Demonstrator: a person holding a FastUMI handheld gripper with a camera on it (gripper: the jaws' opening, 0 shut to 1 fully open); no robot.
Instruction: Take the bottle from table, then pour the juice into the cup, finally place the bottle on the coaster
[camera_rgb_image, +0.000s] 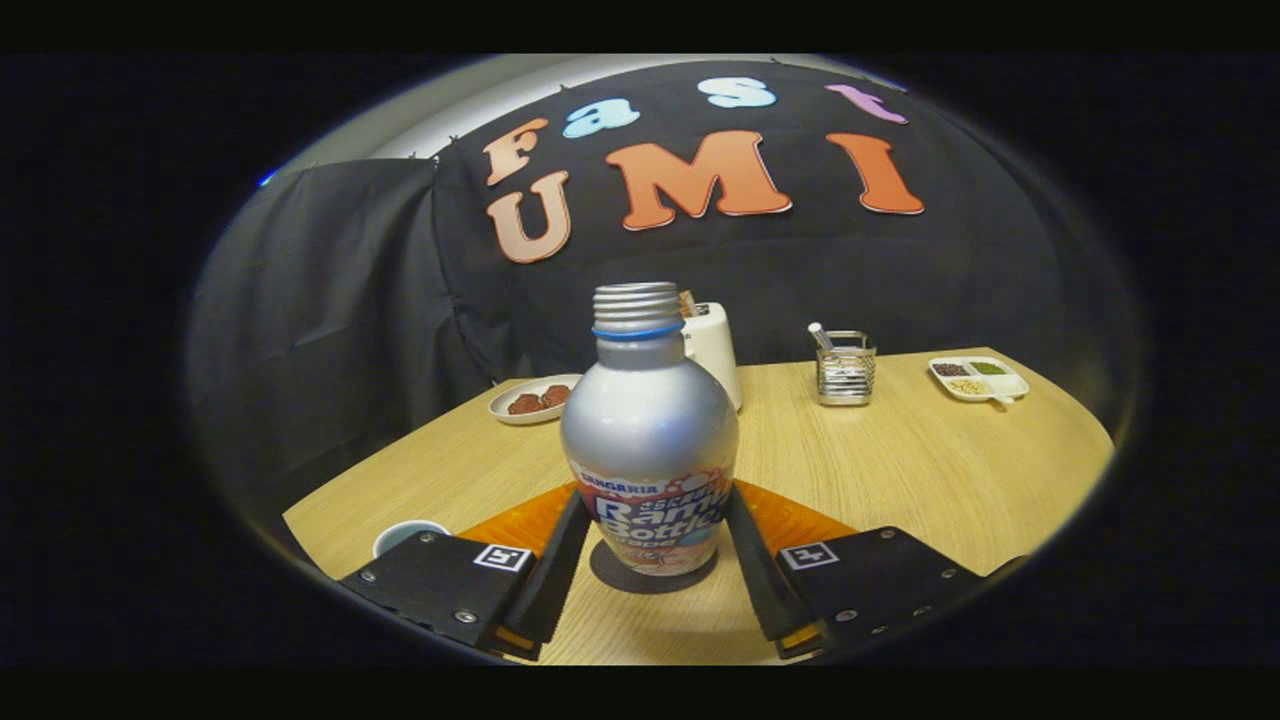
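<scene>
Right now my gripper (650, 545) has its two fingers (555, 565) clamped on the lower body of the aluminium bottle (648, 440), one pad on each flank of the printed label, so I read this as a firm grasp. The bottle stands upright between the fingers, its long axis vertical, the threaded neck open with no cap on it. Its base sits over a dark round patch on the wooden table (900, 470) (shadow or coaster, I cannot tell which). An orange mat (800, 520) spreads just behind the fingers on both sides.

Beside the left finger, low and near, is the cup (408, 535); I see only its pale rim, not whether it holds anything. My judgement is that the pour will call for a lift and a tilt toward that side.

Beyond the bottle: a white jug-like container (716, 365), a plate (528, 400) with brown pieces, a wire holder (846, 370) with a stick-like item, and a divided tray (980, 380) holding small portions.
</scene>
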